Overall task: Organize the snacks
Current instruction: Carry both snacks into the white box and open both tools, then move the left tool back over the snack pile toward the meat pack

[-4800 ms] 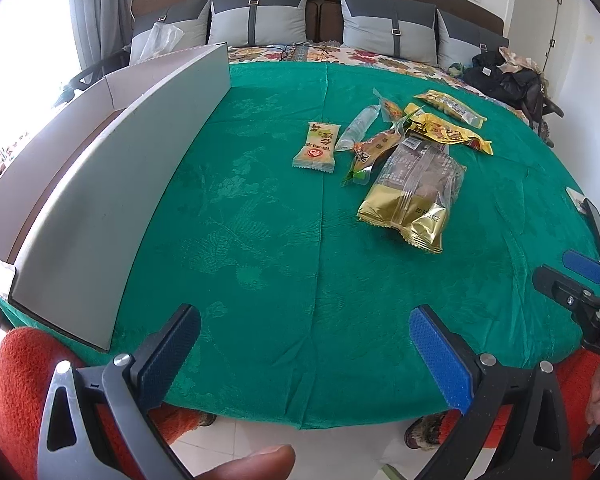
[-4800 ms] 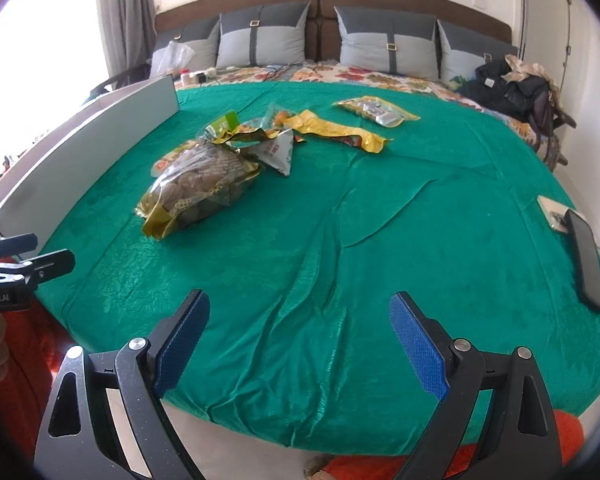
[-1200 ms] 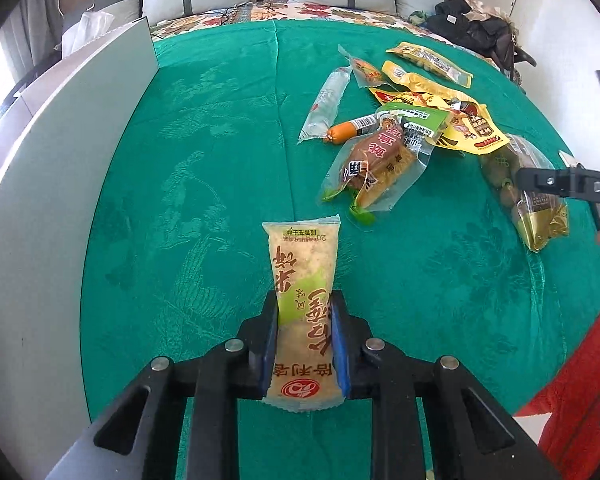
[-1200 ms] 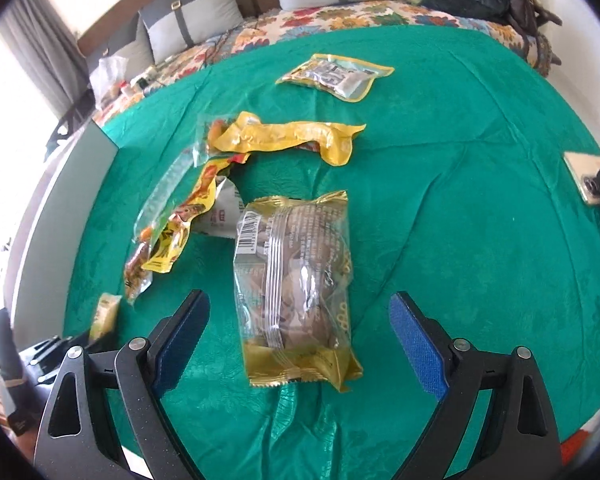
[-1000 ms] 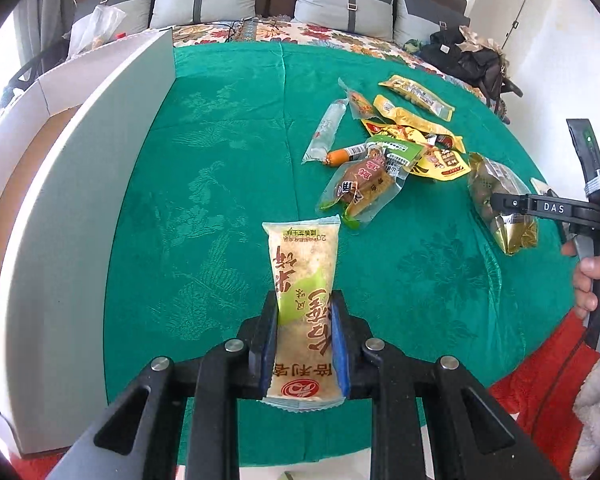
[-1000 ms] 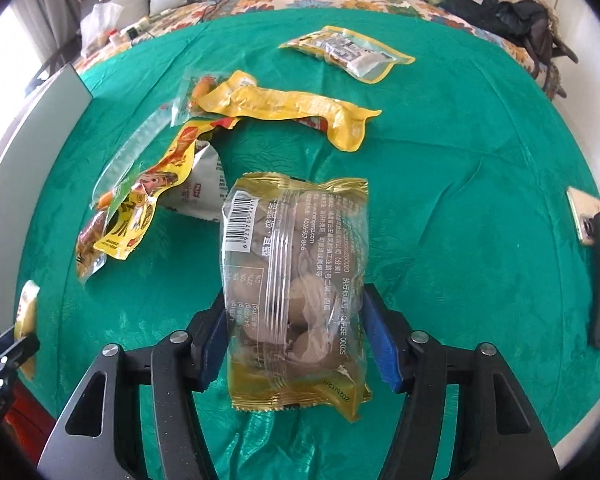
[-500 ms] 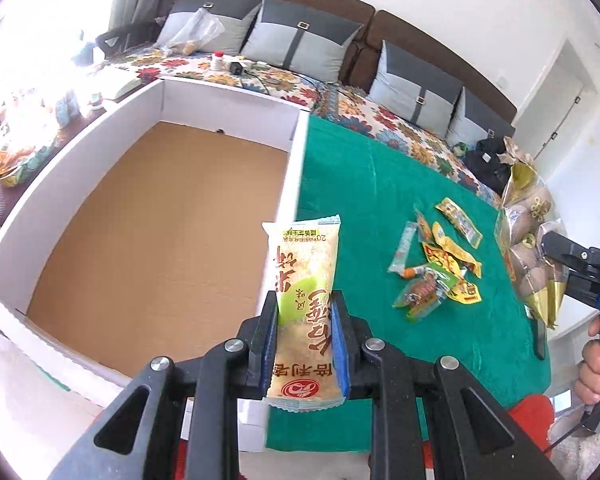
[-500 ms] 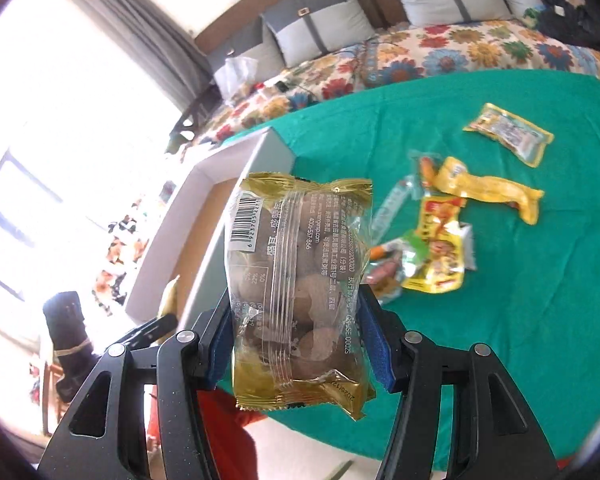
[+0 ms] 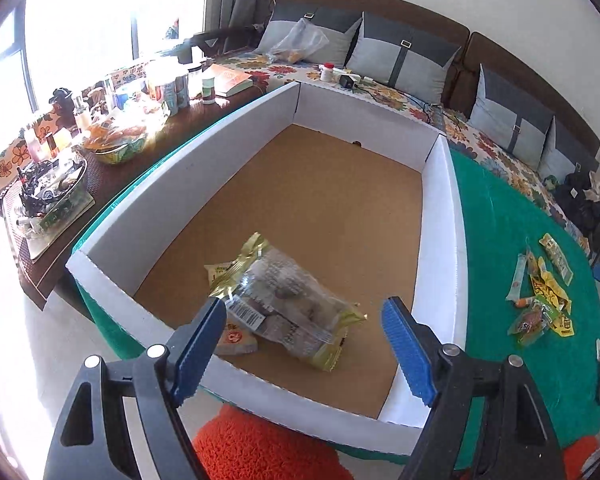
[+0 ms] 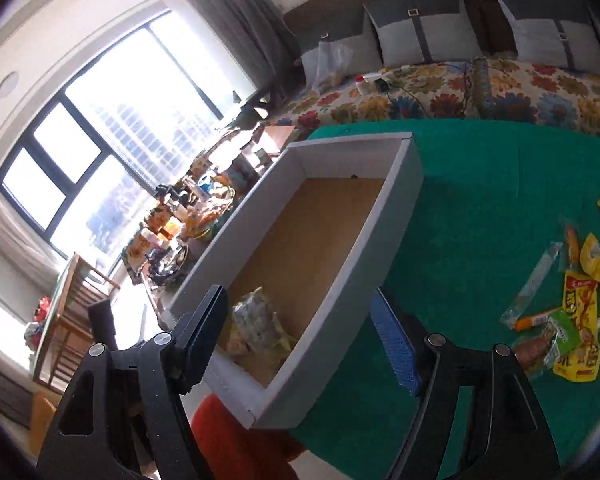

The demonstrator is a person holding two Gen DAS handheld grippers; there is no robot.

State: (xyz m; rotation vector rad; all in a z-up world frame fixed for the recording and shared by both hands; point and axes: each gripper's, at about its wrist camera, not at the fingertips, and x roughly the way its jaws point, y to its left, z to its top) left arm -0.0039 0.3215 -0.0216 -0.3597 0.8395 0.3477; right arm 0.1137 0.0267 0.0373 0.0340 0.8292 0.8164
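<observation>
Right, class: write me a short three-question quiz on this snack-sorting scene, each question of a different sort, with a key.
1. True or false: the left gripper is clamped on a snack.
2. Which lies on top in the white box? A. the clear bag with gold ends B. the small yellow packet C. a phone
3. Fill in: the snacks not yet sorted lie on the ___ tablecloth.

Key
1. False: its jaws have just been opening and nothing is between them; the right gripper likewise.
2. A
3. green
</observation>
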